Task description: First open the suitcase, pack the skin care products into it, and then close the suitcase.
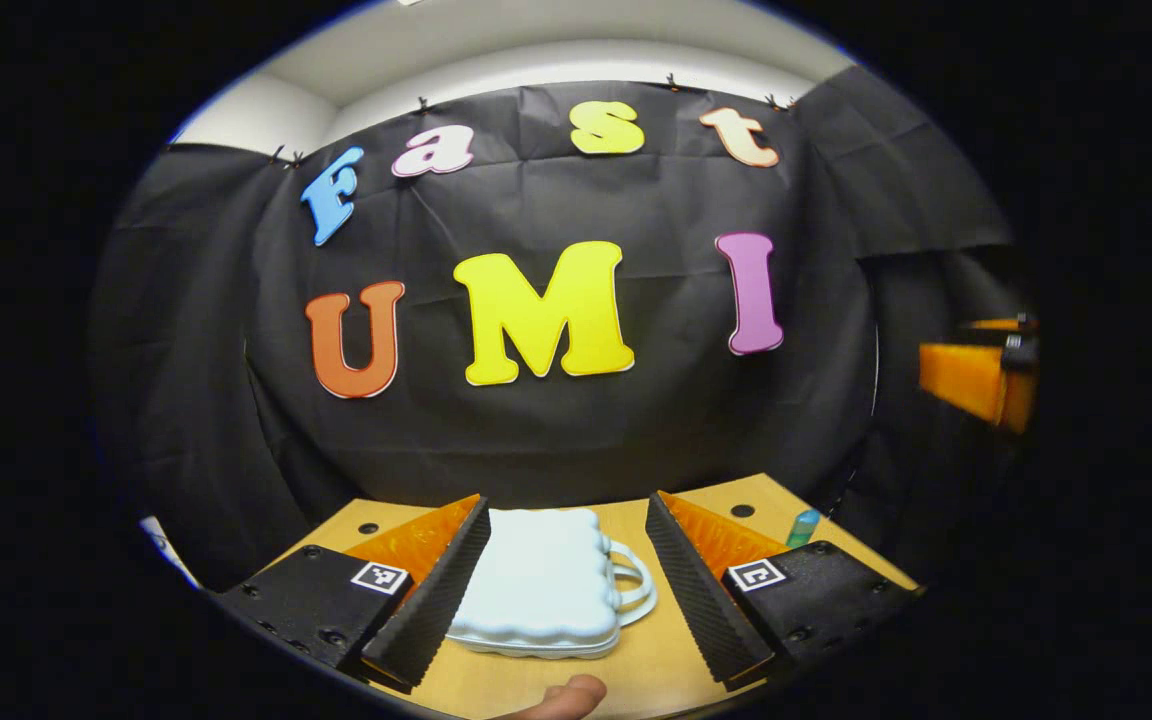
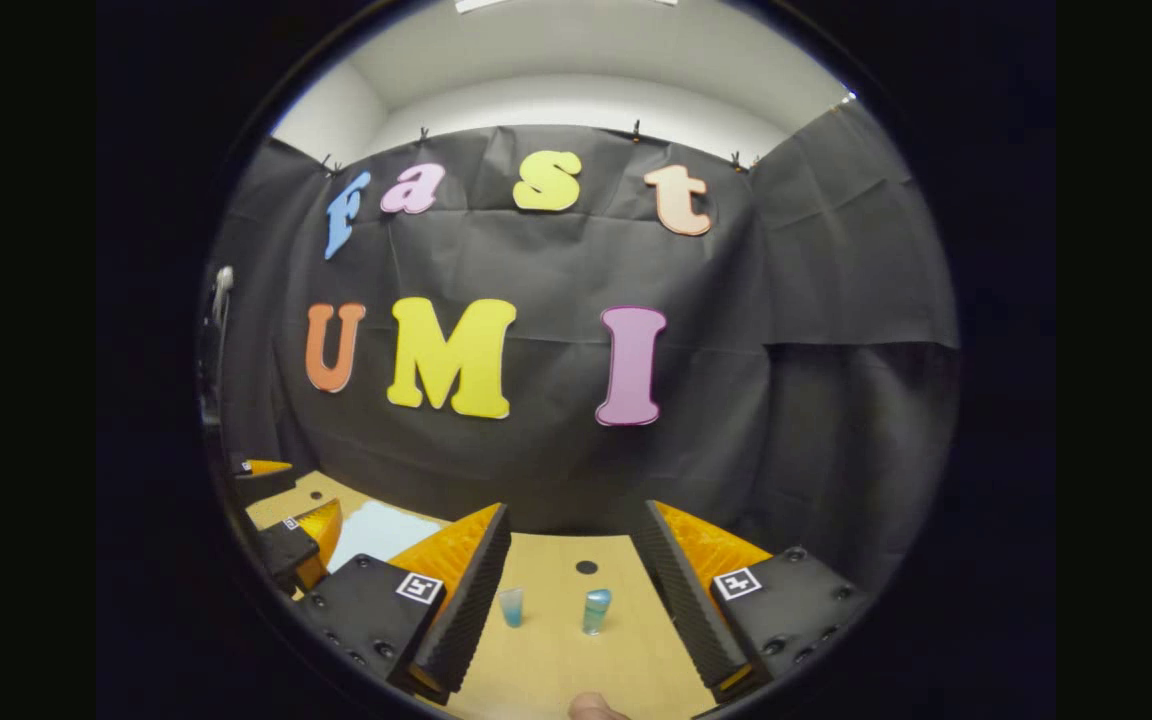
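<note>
Fingertip skin (image 1: pixel 566 697) shows at the near edge of the tabletop (image 1: pixel 656 660). Ahead, the left gripper (image 1: pixel 566 590) has its fingers spread wide, with the closed pale suitcase (image 1: pixel 539 585) lying flat between them, untouched, handle toward the right finger. The right gripper (image 2: pixel 568 600) is likewise spread; two small bluish bottles (image 2: pixel 597 610) stand upright between its fingers, apart from both.

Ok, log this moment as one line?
suitcase: closed, on table | two bottles: upright, unpacked | left hand-held gripper: open, framing suitcase | right hand-held gripper: open
</note>
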### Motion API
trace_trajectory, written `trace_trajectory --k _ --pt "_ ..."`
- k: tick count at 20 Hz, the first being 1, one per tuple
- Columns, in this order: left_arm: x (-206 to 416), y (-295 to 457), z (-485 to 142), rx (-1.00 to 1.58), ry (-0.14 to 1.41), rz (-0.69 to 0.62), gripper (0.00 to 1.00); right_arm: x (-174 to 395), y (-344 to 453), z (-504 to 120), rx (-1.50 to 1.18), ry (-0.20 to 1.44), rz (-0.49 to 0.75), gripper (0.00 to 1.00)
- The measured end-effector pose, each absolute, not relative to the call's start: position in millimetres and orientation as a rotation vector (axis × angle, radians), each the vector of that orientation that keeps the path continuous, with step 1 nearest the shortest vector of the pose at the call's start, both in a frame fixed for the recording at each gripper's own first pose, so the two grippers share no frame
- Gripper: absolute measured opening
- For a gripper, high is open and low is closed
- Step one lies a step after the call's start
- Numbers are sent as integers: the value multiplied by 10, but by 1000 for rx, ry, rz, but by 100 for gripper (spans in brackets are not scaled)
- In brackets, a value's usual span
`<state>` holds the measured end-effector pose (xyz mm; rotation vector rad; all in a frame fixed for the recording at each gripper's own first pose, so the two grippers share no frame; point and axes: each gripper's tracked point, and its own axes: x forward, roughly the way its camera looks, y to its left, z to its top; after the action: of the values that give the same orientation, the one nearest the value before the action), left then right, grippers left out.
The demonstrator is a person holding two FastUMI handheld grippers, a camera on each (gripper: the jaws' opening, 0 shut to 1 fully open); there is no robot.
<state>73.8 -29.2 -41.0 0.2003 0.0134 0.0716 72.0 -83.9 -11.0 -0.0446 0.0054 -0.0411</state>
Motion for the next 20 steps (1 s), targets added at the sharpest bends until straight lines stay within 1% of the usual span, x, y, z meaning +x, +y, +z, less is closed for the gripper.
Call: trace_trajectory --k 1,2,3,6,9,12,15,20 --pt "809 -283 -525 258 11 78 100 725 -895 -93 -47 -4 -43 78" --pt "885 -278 -653 320 24 83 100 736 -963 -78 -43 -10 -50 80" --pt "957 -295 -779 381 31 86 100 754 -1043 -107 -38 -9 -55 79" --pt "1189 -420 -1181 546 63 66 99 830 -1283 -184 -36 8 -82 79" --pt "1375 -635 -1604 729 107 2 99 938 -1533 -301 -31 36 -109 79" --pt "1556 -735 -1889 943 137 0 99 1040 -1739 -447 -19 70 -119 79" --pt "1758 -817 -2302 1090 200 -7 99 1144 -1906 -593 16 96 -116 80" --pt "1952 -803 -2695 1307 296 57 96 1378 -2104 -895 32 148 -87 80"
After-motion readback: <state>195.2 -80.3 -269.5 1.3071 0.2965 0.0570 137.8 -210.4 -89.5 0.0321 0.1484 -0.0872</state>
